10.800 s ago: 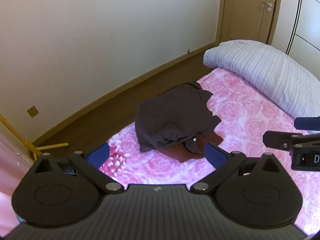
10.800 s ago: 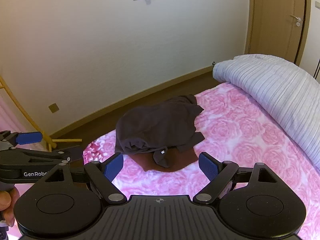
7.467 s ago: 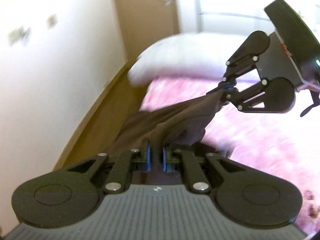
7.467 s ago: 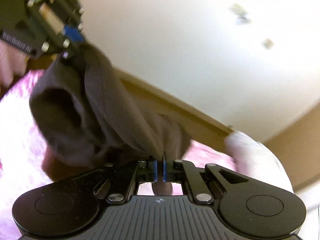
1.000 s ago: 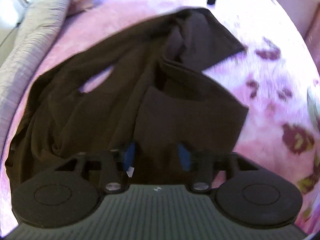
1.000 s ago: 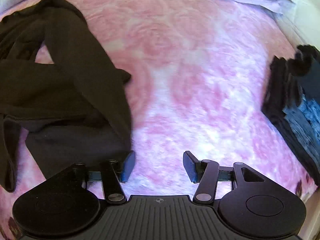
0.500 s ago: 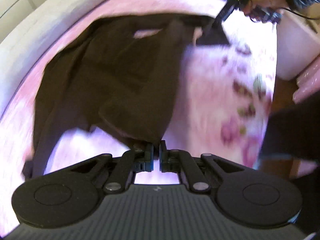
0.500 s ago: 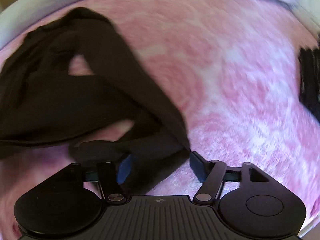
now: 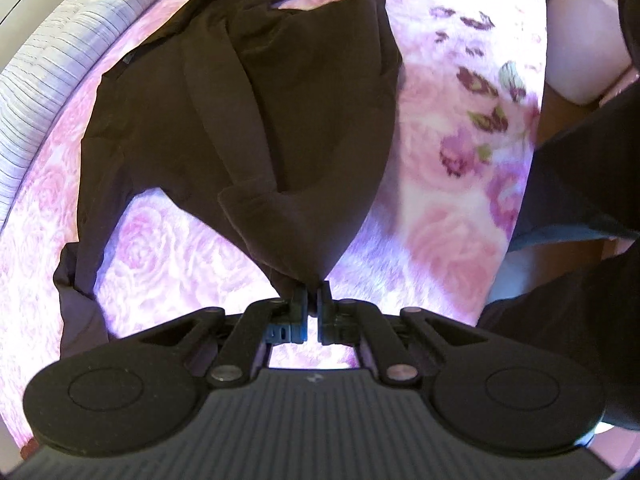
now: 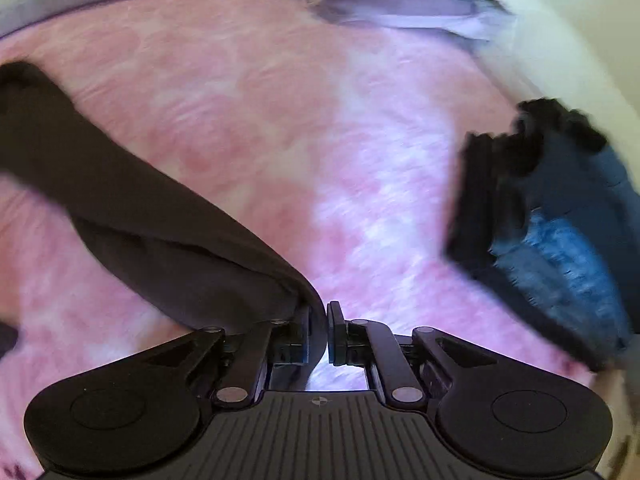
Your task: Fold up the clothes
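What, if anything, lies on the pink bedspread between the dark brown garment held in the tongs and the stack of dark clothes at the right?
Nothing visible does. The right tongs are shut on the dark brown garment, and only bare pink bedspread shows between it and the stack of dark clothes.

Folded dark pile (image 10: pixel 552 216) blurred, cut by right edge — contents unclear

I see a dark brown cloth garment (image 9: pixel 256 112) lying on a fleecy pink bedspread printed with pale roses (image 9: pixel 160 248); near its edge the print turns to purple flowers with green leaves. A light grey quilt ribbed with fine dark stripes (image 9: pixel 36 80) borders it. My grippers are black with blue pads (image 10: pixel 305 336). A dark blue and black folded pile (image 10: pixel 552 232) shows too.
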The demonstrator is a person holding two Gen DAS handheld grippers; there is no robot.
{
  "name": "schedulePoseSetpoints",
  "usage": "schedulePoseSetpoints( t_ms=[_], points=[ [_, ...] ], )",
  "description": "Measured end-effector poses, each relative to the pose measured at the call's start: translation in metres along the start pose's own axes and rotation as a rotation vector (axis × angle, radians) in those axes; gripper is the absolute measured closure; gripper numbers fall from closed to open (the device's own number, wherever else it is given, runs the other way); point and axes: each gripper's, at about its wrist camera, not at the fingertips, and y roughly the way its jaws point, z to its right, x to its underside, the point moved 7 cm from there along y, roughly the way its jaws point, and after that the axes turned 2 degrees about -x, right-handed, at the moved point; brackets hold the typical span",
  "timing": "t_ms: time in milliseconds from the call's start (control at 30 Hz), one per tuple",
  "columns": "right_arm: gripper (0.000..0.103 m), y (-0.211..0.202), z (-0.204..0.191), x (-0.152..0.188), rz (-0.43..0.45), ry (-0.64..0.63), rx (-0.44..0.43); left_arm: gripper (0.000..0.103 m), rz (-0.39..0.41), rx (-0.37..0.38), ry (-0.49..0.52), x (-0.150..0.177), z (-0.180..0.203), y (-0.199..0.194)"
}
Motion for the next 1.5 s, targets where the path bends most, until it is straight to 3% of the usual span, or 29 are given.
schedulePoseSetpoints(
  t_ms=[33,233,300,400,467,500,533,567,600,700,833,933,1000,1133,1200,1233,1267,1433,1500],
  points=[
    [0.08,-0.004,-0.009,-0.001,0.01,-0.03,-0.032,0.102,-0.001,0.0,-0.004,0.002,0.0,0.004],
    [0.035,-0.047,-0.126,0.018,0.126,-0.349,-0.442,0.102,0.015,-0.003,-0.026,0.003,-0.003,0.022],
    [0.033,-0.064,-0.164,0.027,0.165,-0.455,-0.579,0.102,0.016,-0.008,-0.01,0.005,-0.003,0.024],
    [0.033,-0.04,-0.196,0.036,0.197,-0.701,-0.553,0.102,0.015,-0.019,0.018,0.008,-0.003,0.027],
    [0.034,-0.022,-0.203,0.03,0.156,-0.724,-0.66,0.102,0.011,-0.03,0.021,0.009,-0.004,0.024],
    [0.048,-0.016,-0.202,0.028,0.112,-0.707,-0.739,0.102,0.009,-0.037,0.017,0.008,-0.005,0.022],
    [0.083,-0.014,-0.202,0.025,0.042,-0.676,-0.814,0.102,0.007,-0.044,0.013,0.008,-0.006,0.019],
    [0.095,-0.017,-0.202,0.024,-0.006,-0.66,-0.852,0.102,0.005,-0.051,0.009,0.008,-0.007,0.016],
    [0.098,-0.023,-0.2,0.025,-0.028,-0.661,-0.868,0.102,0.008,-0.059,-0.005,0.007,-0.008,0.01],
    [0.1,-0.044,-0.171,0.035,-0.134,-0.632,-0.852,0.102,0.024,-0.073,-0.033,0.004,-0.008,-0.012],
    [0.101,-0.068,-0.118,0.069,-0.305,-0.553,-0.787,0.103,0.008,-0.05,0.019,0.008,0.016,-0.023],
    [0.101,-0.073,-0.085,0.1,-0.422,-0.471,-0.727,0.103,-0.019,-0.007,0.037,0.019,0.04,-0.009],
    [0.101,-0.064,-0.08,0.12,-0.487,-0.394,-0.711,0.103,-0.027,0.023,-0.017,0.023,0.046,0.004],
    [0.1,-0.04,-0.087,0.133,-0.501,-0.341,-0.668,0.097,-0.013,0.021,-0.111,0.017,0.039,0.024],
    [0.1,-0.034,-0.092,0.136,-0.501,-0.358,-0.656,0.084,0.012,0.026,-0.109,0.007,0.037,0.031],
    [0.1,-0.032,-0.093,0.137,-0.504,-0.374,-0.65,0.069,0.03,0.049,-0.111,0.001,0.037,0.034],
    [0.1,-0.03,-0.094,0.138,-0.509,-0.394,-0.643,0.061,0.05,0.075,-0.114,-0.006,0.036,0.037],
    [0.1,-0.026,-0.096,0.134,-0.52,-0.454,-0.61,0.052,0.083,0.163,-0.196,-0.033,0.028,0.072],
    [0.1,-0.026,-0.096,0.131,-0.522,-0.469,-0.604,0.059,0.051,0.206,-0.268,-0.034,0.021,0.09]
  ],
)
